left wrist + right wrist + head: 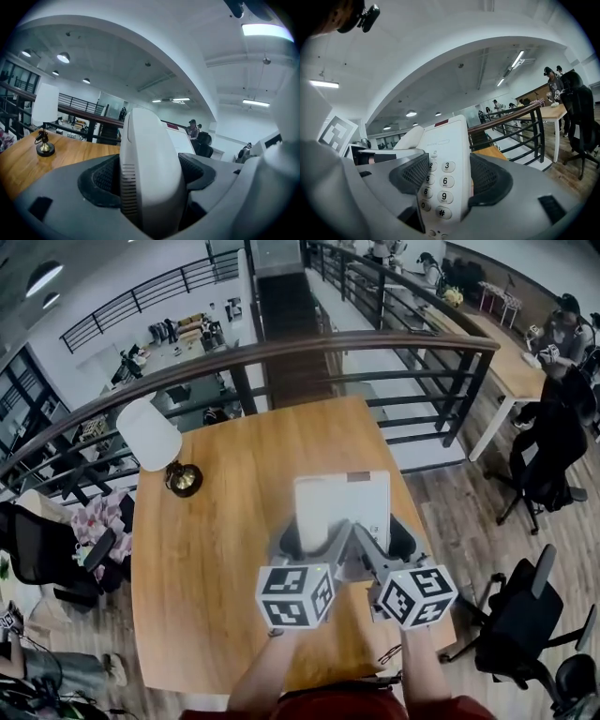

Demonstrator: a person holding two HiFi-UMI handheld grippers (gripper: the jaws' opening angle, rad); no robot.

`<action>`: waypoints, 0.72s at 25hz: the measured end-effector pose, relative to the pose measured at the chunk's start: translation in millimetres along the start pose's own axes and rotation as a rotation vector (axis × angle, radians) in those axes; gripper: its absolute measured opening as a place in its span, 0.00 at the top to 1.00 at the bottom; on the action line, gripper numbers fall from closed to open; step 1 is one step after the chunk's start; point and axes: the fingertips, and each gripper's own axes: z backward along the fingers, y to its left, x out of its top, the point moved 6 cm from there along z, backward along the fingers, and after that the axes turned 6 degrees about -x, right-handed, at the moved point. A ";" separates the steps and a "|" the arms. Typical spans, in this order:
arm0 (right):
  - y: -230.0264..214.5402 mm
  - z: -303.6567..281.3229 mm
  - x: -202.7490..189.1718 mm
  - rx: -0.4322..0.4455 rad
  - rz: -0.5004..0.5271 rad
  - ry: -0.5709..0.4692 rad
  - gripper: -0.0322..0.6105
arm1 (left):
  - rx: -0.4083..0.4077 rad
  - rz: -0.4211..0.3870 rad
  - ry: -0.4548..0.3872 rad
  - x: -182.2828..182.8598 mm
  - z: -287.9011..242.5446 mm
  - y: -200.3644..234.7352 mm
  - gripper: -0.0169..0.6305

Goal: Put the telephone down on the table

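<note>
A white telephone is held over the wooden table, near its right half, with both grippers on it. My left gripper is shut on the phone's left side. In the left gripper view the handset fills the gap between the dark pads. My right gripper is shut on the phone's right side. In the right gripper view the keypad stands between the jaws. Both gripper views point up toward the ceiling. Whether the phone touches the tabletop is hidden.
A white-shaded lamp on a brass foot stands at the table's far left. A dark railing curves behind the table's far edge. Black office chairs stand to the right on the wood floor. People sit at another table at the back right.
</note>
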 end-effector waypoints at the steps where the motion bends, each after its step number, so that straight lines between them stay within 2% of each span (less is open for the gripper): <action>1: -5.8 -5.1 -4.2 -0.002 -0.007 0.013 0.52 | 0.003 0.007 0.012 -4.4 -7.2 2.5 0.38; 18: -99.2 -85.1 -108.8 -0.046 -0.102 0.236 0.52 | 0.052 0.137 0.215 -112.6 -117.6 54.4 0.38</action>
